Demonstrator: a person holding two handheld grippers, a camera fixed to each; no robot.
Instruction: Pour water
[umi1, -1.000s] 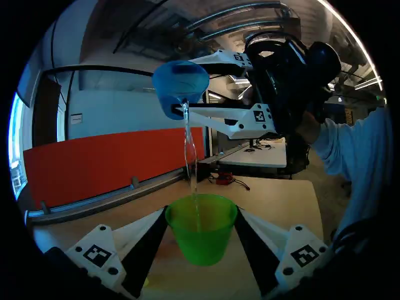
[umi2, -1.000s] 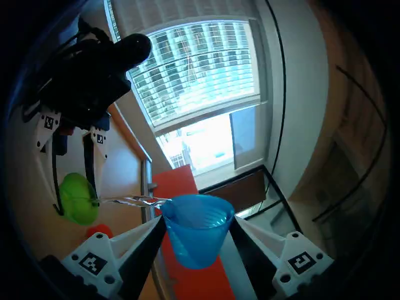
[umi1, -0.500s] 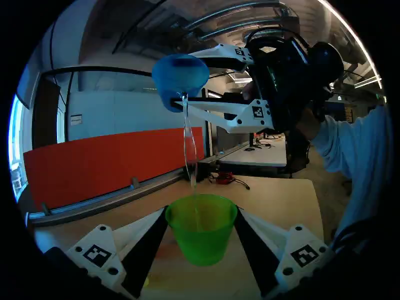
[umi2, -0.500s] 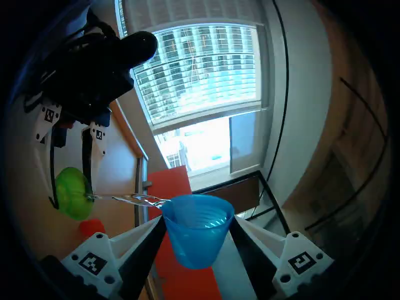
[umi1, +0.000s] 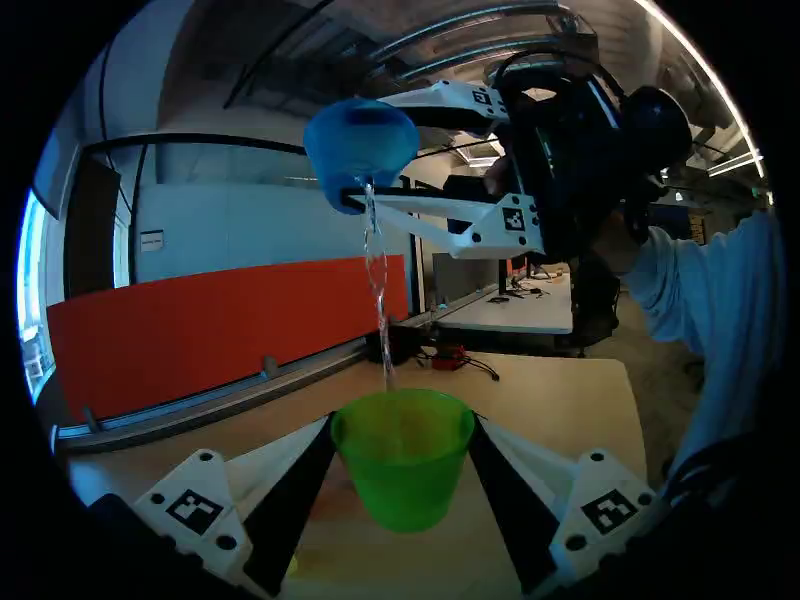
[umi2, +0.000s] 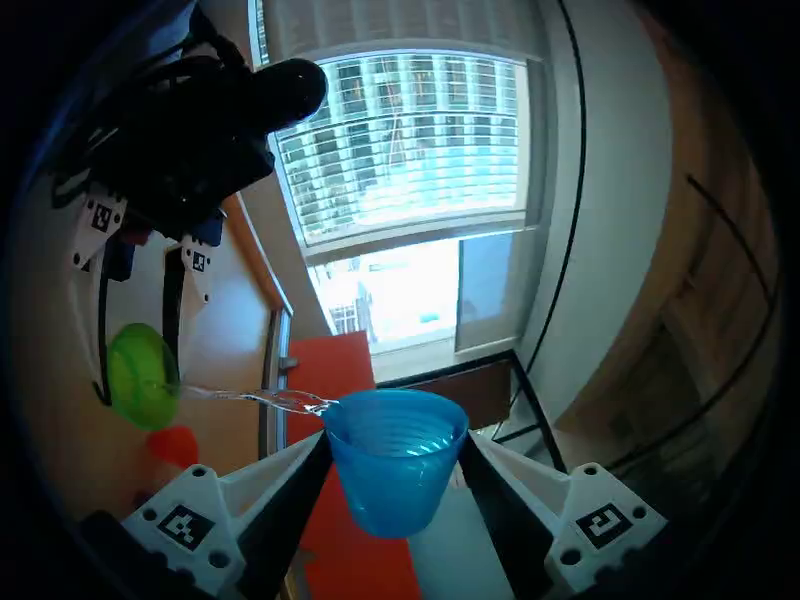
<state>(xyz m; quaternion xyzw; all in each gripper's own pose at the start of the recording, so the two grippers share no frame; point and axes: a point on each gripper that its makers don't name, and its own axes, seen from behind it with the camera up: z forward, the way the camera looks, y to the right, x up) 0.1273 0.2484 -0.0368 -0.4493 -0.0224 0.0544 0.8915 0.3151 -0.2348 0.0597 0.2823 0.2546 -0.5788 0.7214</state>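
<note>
Left gripper view: a tilted translucent blue plastic cup (umi1: 358, 140) is clamped mid-wall between both fingers of the right gripper (umi1: 372, 152). A thin water stream (umi1: 377, 290) is shed from its rim. Below, an upright translucent green plastic cup (umi1: 403, 485) is pinched at cup width by the left gripper (umi1: 401, 432). Both cups are judged light, thin-walled, crushable and slippery when wet, so a gentle mid-wall hold is advised.

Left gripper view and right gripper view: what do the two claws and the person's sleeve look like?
Both the left claw and right claw have white wedge-shaped fingers with black inner pads and a square black-and-white marker on each. The right one's body is black, with black cables looping over it. The sleeve is light blue.
</note>
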